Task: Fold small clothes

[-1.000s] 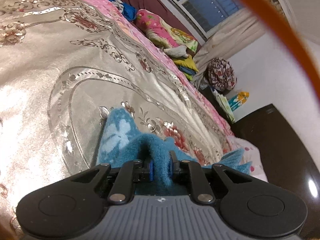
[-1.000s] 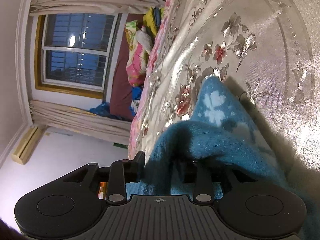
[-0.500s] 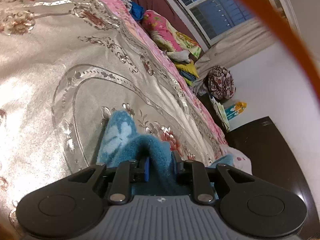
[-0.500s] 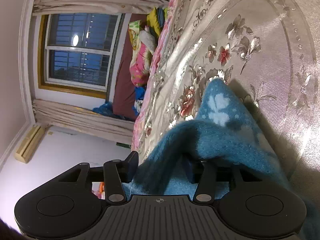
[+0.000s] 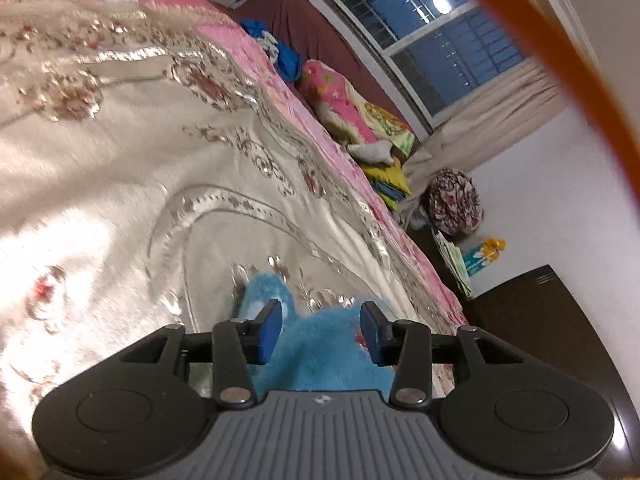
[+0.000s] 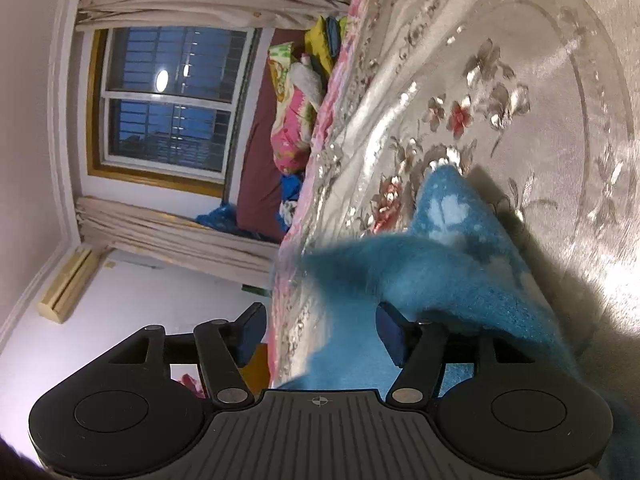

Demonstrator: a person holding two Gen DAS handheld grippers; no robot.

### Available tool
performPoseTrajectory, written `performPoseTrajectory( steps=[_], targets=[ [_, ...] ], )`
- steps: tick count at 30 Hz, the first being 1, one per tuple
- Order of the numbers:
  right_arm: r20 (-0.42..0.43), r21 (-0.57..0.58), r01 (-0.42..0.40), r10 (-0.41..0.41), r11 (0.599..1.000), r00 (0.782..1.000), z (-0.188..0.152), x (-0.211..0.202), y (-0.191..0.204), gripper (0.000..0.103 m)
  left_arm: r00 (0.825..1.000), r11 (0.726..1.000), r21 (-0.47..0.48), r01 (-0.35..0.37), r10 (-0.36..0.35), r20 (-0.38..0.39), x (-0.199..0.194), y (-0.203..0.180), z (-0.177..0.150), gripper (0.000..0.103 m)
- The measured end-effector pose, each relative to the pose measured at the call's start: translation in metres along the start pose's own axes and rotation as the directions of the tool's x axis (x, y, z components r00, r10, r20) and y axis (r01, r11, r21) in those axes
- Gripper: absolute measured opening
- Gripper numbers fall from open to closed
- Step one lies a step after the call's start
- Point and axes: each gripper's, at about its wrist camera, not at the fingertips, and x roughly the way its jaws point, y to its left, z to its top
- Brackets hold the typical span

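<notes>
Left hand-held gripper: jaws parted and opening; the blue pads stand clear of the cloth, which lies between and below them without being pinched.

Blue fleece garment: fuzzy, with paler blotches; it lies rumpled on the bed just ahead of both grippers. In the left wrist view a rounded lobe pokes up beside the left pad. In the right wrist view a fold rises to a point over the floral embroidery and one flap drapes across the right finger.

Bedspread: shiny beige satin with silver scrollwork and red flowers, pink border along the far edge.

Right hand-held gripper: jaws wide and opening; cloth is between them, touching the right pad, the left pad free.

Background: barred window, cream curtains, pink floral bundle, yellow folded cloths, patterned bag, dark cabinet.
</notes>
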Motion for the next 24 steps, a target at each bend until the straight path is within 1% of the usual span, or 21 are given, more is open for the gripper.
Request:
performPoseTrajectory(
  steps=[1, 4, 6, 7, 8, 10, 11, 13, 14, 15, 17, 18, 19, 20, 21, 22, 23, 24],
  targets=[
    [0.01, -0.01, 0.001, 0.0, 1.0, 1.0, 0.001, -0.002, 0.002, 0.064, 1.0, 1.0, 0.01, -0.01, 0.01, -0.007, -0.001, 0.0, 0.0, 0.048],
    [0.037, -0.043, 0.015, -0.014, 0.999, 0.999, 0.002, -0.011, 0.006, 0.066, 0.998, 0.992, 0.11, -0.062, 0.064, -0.015, -0.005, -0.009, -0.01, 0.048],
    [0.05, -0.096, 0.065, -0.06, 0.993, 0.997, 0.002, -0.018, 0.01, 0.066, 0.995, 0.979, 0.18, -0.098, 0.102, -0.012, -0.008, -0.013, -0.02, 0.048],
    [0.061, -0.138, 0.11, -0.102, 0.984, 0.993, 0.0, -0.021, 0.013, 0.066, 0.993, 0.973, 0.202, -0.109, 0.114, -0.013, -0.01, -0.013, -0.025, 0.049],
    [0.074, -0.181, 0.157, -0.146, 0.971, 0.986, -0.001, -0.024, 0.016, 0.066, 0.991, 0.967, 0.223, -0.123, 0.13, -0.015, -0.01, -0.014, -0.03, 0.049],
    [0.099, -0.268, 0.253, -0.235, 0.93, 0.967, -0.006, -0.029, 0.019, 0.065, 0.987, 0.956, 0.256, -0.145, 0.156, -0.023, -0.01, -0.015, -0.039, 0.049],
    [0.103, -0.297, 0.278, -0.259, 0.914, 0.96, -0.01, -0.03, 0.021, 0.061, 0.984, 0.947, 0.277, -0.162, 0.176, -0.026, -0.009, -0.015, -0.044, 0.049],
    [0.115, -0.346, 0.314, -0.292, 0.884, 0.949, -0.015, -0.031, 0.024, 0.059, 0.977, 0.93, 0.314, -0.194, 0.212, -0.026, -0.01, -0.015, -0.052, 0.049],
    [0.129, -0.368, 0.335, -0.309, 0.868, 0.942, -0.018, -0.03, 0.028, 0.054, 0.973, 0.919, 0.334, -0.21, 0.231, -0.023, -0.009, -0.016, -0.056, 0.049],
    [0.15, -0.392, 0.356, -0.323, 0.848, 0.934, -0.022, -0.03, 0.031, 0.053, 0.969, 0.909, 0.353, -0.222, 0.246, -0.025, -0.009, -0.015, -0.06, 0.049],
    [0.179, -0.473, 0.39, -0.347, 0.79, 0.92, -0.029, -0.026, 0.041, 0.053, 0.961, 0.89, 0.386, -0.241, 0.274, -0.031, -0.008, -0.013, -0.069, 0.049],
    [0.19, -0.512, 0.418, -0.376, 0.75, 0.907, -0.033, -0.021, 0.046, 0.051, 0.96, 0.887, 0.392, -0.245, 0.278, -0.027, -0.01, -0.012, -0.071, 0.049],
    [0.2, -0.547, 0.452, -0.413, 0.705, 0.888, -0.037, -0.014, 0.049, 0.05, 0.961, 0.887, 0.39, -0.246, 0.277, -0.024, -0.011, -0.012, -0.073, 0.049],
    [0.205, -0.577, 0.472, -0.441, 0.667, 0.874, -0.04, -0.008, 0.05, 0.046, 0.961, 0.892, 0.38, -0.245, 0.275, -0.025, -0.012, -0.011, -0.072, 0.049],
    [0.222, -0.603, 0.5, -0.472, 0.621, 0.853, -0.044, -0.002, 0.05, 0.038, 0.961, 0.895, 0.372, -0.248, 0.277, -0.026, -0.012, -0.011, -0.072, 0.05],
    [0.238, -0.613, 0.523, -0.493, 0.593, 0.837, -0.045, 0.0, 0.048, 0.035, 0.959, 0.894, 0.371, -0.252, 0.281, -0.024, -0.013, -0.012, -0.072, 0.05],
    [0.246, -0.613, 0.539, -0.508, 0.578, 0.825, -0.046, 0.001, 0.046, 0.03, 0.957, 0.886, 0.383, -0.26, 0.289, -0.018, -0.014, -0.014, -0.073, 0.05],
    [0.251, -0.61, 0.545, -0.512, 0.576, 0.822, -0.046, 0.001, 0.044, 0.029, 0.955, 0.876, 0.402, -0.269, 0.297, -0.01, -0.015, -0.018, -0.075, 0.05]
  ],
)
